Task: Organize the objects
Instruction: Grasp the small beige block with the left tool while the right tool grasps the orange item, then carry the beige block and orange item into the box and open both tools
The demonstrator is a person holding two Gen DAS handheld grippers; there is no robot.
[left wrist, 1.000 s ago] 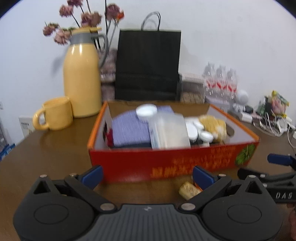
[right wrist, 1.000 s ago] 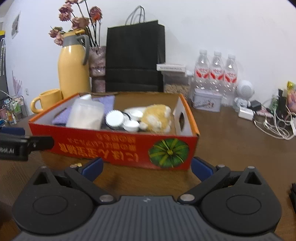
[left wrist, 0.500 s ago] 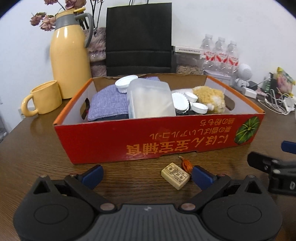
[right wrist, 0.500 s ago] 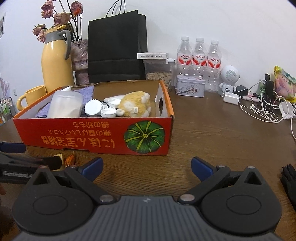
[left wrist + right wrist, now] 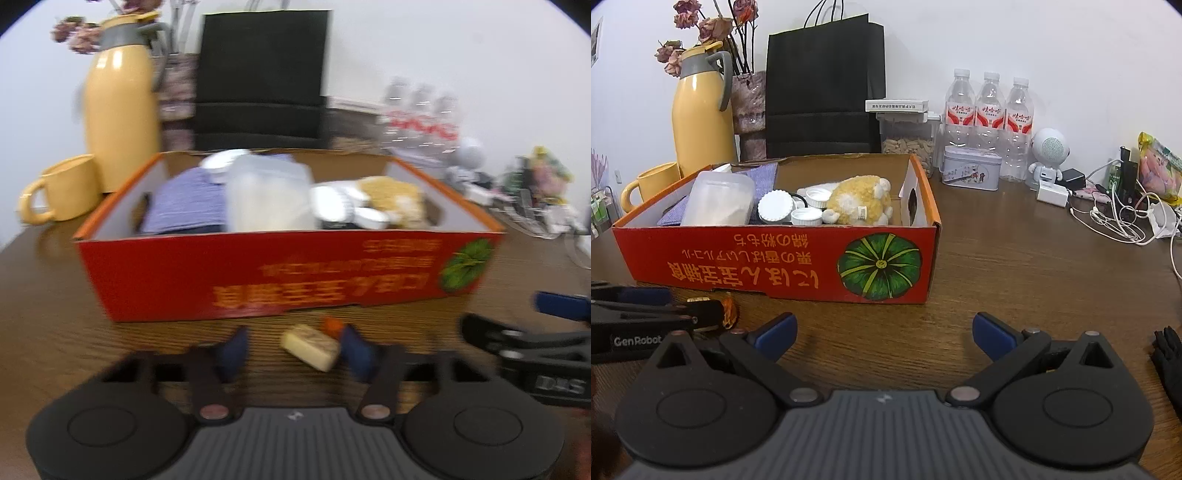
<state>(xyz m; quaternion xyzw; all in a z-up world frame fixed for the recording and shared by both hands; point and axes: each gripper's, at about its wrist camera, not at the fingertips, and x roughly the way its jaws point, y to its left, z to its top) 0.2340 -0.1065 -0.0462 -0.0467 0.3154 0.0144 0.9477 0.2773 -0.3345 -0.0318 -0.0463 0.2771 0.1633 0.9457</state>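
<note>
Almost all packed

The red box (image 5: 280, 273) in the middle is nearly full. The left gripper (image 5: 295, 349) is closing around the small block (image 5: 310, 347) low down; the right gripper (image 5: 884, 334) is wide open, empty.

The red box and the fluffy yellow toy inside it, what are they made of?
The red box looks like cardboard: matte printed sides, plain brown inside walls, a thin raw edge along the rim and a punched handle hole. The fluffy yellow toy seems to be plush fabric with a curly, woolly pile and a small sewn tag; what fills it cannot be seen.
</note>
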